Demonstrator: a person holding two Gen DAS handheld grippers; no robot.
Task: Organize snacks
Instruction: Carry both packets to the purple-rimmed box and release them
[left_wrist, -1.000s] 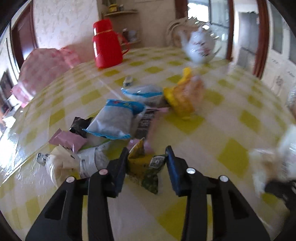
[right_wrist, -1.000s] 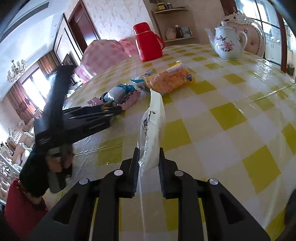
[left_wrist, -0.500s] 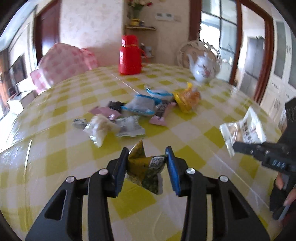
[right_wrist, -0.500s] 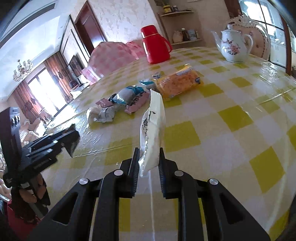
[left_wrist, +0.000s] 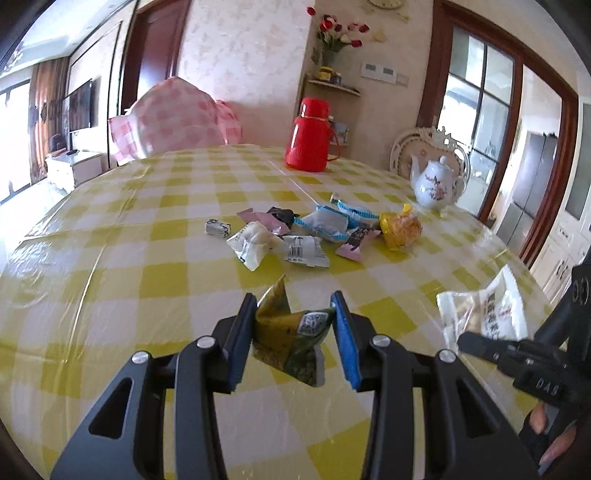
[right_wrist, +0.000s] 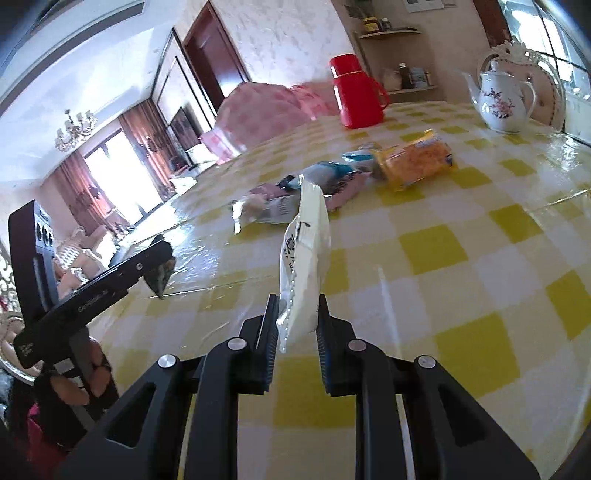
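Left gripper (left_wrist: 293, 325) is clamped on a crumpled green-yellow foil snack packet (left_wrist: 291, 341), held above the yellow-checked tablecloth (left_wrist: 147, 273). Right gripper (right_wrist: 295, 328) pinches a flat white plastic snack bag (right_wrist: 304, 258) by its lower edge. Judgement: lower both flat, apart from the snack pile (left_wrist: 314, 232), before releasing.

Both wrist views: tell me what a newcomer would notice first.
Each tool is shut on a snack held above the yellow checked table: the left tool grips a yellow-green packet, the right tool a white packet standing upright. Past them, a loose cluster of snacks lies mid-table, with a bright red thermos at the far edge and a floral white teapot to its right.
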